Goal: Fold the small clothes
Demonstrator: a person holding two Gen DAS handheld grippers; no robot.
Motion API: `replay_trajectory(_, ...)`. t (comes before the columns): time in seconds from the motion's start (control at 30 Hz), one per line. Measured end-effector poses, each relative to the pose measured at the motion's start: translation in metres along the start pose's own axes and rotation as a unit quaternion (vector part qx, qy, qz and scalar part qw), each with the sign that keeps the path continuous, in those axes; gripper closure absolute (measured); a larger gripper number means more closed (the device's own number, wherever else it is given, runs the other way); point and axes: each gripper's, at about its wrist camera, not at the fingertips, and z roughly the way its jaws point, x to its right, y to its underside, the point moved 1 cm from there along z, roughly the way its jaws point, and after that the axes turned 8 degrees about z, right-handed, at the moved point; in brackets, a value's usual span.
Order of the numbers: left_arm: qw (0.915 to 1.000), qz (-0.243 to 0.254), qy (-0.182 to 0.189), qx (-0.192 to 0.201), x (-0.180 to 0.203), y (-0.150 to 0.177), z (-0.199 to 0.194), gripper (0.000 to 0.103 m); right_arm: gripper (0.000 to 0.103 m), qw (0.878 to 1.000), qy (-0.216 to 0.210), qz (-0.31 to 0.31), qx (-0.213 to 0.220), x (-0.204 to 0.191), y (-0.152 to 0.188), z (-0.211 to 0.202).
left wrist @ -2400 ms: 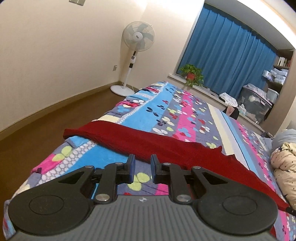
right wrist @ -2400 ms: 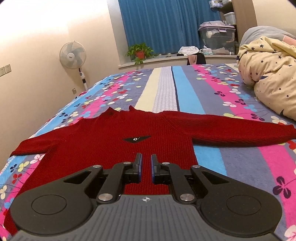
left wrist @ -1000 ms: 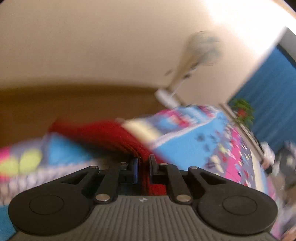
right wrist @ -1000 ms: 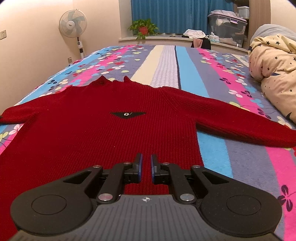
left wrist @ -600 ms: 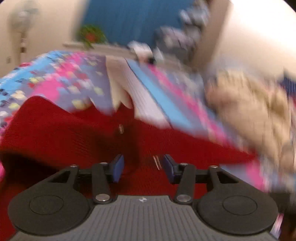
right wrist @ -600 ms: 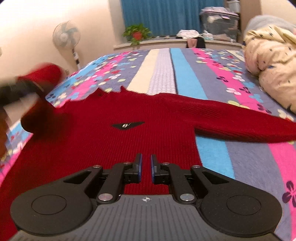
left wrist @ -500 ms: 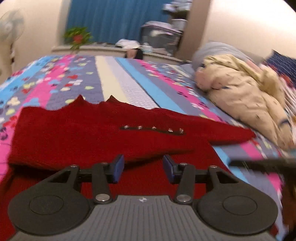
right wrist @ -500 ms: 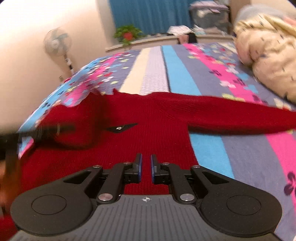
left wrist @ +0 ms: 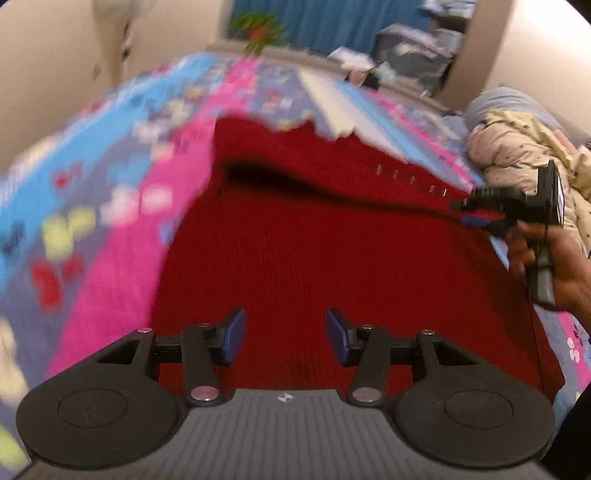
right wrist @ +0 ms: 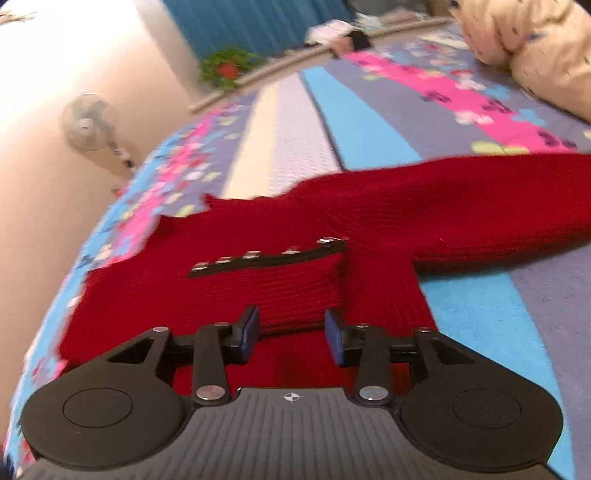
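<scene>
1. Sweater [right wrist: 369, 221], red knit, lies flat on the striped bedspread [right wrist: 480, 314], one sleeve folded across its chest.
2. Left gripper [left wrist: 282, 336]: jaws spread, nothing between them, sweater body beneath and ahead.
3. Right gripper [right wrist: 291, 338]: jaws opening, empty; folded cuff [right wrist: 280, 288] just ahead of them.

sweater [right wrist: 388, 221]: red | bedspread [right wrist: 369, 122]: striped, probably floral | curtain [right wrist: 251, 22]: blue
</scene>
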Motion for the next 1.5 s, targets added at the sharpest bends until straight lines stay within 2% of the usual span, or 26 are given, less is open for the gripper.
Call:
replay_trajectory(0.07, 1.0, 0.006, 0.005, -0.006, 0.013, 0.01, 0.003, 0.05, 0.069, 1.0, 0.006, 0.015, 0.007, 0.005, 0.002, 0.008)
replay_trajectory(0.1, 0.9997, 0.023, 0.007, -0.004, 0.019, 0.013, 0.001, 0.05, 0.09, 1.0, 0.011, 0.006, 0.013, 0.005, 0.003, 0.01)
replay_trajectory(0.13, 0.999, 0.043, 0.005, 0.001, 0.025, 0.013, 0.0, 0.05, 0.093, 0.999, 0.02, -0.012, 0.024, 0.003, 0.004, 0.01)
replay_trajectory(0.2, 0.9975, 0.069, 0.0, 0.015, 0.033, 0.012, -0.004, 0.05, 0.098, 0.999, 0.004, -0.003, 0.049, 0.004, -0.001, 0.004)
replay_trajectory(0.27, 0.998, 0.06, 0.005, 0.018, 0.034, 0.011, -0.005, 0.05, 0.102, 0.994, -0.009, -0.003, 0.105, -0.002, -0.011, -0.016)
replay_trajectory(0.3, 0.9985, 0.053, 0.006, 0.016, 0.033, 0.013, -0.003, 0.05, 0.102, 0.992, -0.001, -0.013, 0.124, -0.004, -0.014, -0.022)
replay_trajectory(0.33, 0.9987, 0.049, 0.003, 0.011, 0.033, 0.015, -0.001, 0.05, 0.102, 0.991, 0.021, -0.018, 0.133, -0.002, -0.014, -0.022)
replay_trajectory(0.37, 0.9988, 0.048, -0.001, 0.003, 0.034, 0.017, 0.003, 0.05, 0.101, 0.991, 0.041, -0.016, 0.123, 0.003, -0.014, -0.016)
replay_trajectory(0.43, 0.9986, 0.044, 0.0, -0.03, 0.031, 0.025, 0.015, 0.05, 0.101, 0.996, 0.06, 0.012, 0.063, 0.019, -0.01, 0.004)
replay_trajectory(0.47, 0.9985, 0.042, 0.006, -0.035, 0.029, 0.027, 0.019, 0.049, 0.101, 0.996, 0.059, 0.024, 0.054, 0.024, -0.008, 0.007)
replay_trajectory(0.53, 0.9985, 0.044, 0.005, -0.034, 0.029, 0.027, 0.016, 0.049, 0.1, 0.995, 0.068, 0.012, 0.074, 0.016, -0.008, 0.001)
replay_trajectory(0.6, 0.9989, 0.034, -0.006, -0.033, 0.03, 0.024, 0.007, 0.051, 0.085, 0.991, 0.066, -0.013, 0.112, 0.002, -0.01, -0.013)
replay_trajectory(0.63, 0.9994, 0.026, -0.004, -0.024, 0.032, 0.024, -0.001, 0.051, 0.08, 0.99, 0.052, -0.022, 0.126, -0.002, -0.01, -0.019)
replay_trajectory(0.67, 0.9996, 0.022, 0.0, -0.015, 0.034, 0.025, -0.008, 0.051, 0.07, 0.99, 0.041, -0.031, 0.13, -0.006, -0.009, -0.021)
replay_trajectory(0.7, 0.9996, 0.023, 0.002, -0.013, 0.038, 0.028, -0.013, 0.05, 0.065, 0.991, 0.035, -0.042, 0.123, -0.006, -0.006, -0.021)
replay_trajectory(0.73, 0.9994, 0.029, 0.0, -0.021, 0.041, 0.034, -0.015, 0.05, 0.064, 0.993, 0.039, -0.055, 0.095, -0.006, -0.002, -0.012)
replay_trajectory(0.8, 0.9964, 0.056, -0.007, -0.063, 0.049, 0.047, -0.01, 0.05, 0.065, 0.995, 0.069, -0.06, 0.034, 0.0, 0.003, 0.006)
replay_trajectory(0.83, 0.9949, 0.079, -0.016, -0.062, 0.054, 0.054, -0.011, 0.049, 0.065, 0.996, 0.076, -0.048, 0.026, 0.005, 0.005, 0.01)
replay_trajectory(0.9, 0.9928, 0.102, -0.029, -0.056, 0.063, 0.056, -0.016, 0.049, 0.066, 0.996, 0.073, -0.035, 0.032, 0.004, 0.005, 0.004)
replay_trajectory(1.03, 0.9955, 0.076, -0.033, -0.045, 0.063, 0.06, -0.032, 0.049, 0.065, 0.997, 0.055, -0.036, 0.049, 0.0, 0.002, -0.018)
replay_trajectory(1.2, 0.9942, 0.073, -0.051, -0.06, 0.063, 0.067, -0.034, 0.048, 0.065, 0.997, 0.045, -0.034, 0.054, 0.007, -0.003, -0.038)
replay_trajectory(1.33, 0.9955, 0.064, -0.054, -0.045, 0.067, 0.065, -0.041, 0.048, 0.065, 0.998, 0.039, -0.025, 0.053, 0.015, -0.008, -0.055)
replay_trajectory(1.5, 0.9967, 0.055, -0.051, -0.033, 0.075, 0.062, -0.045, 0.048, 0.065, 0.997, 0.035, -0.041, 0.057, 0.02, -0.01, -0.072)
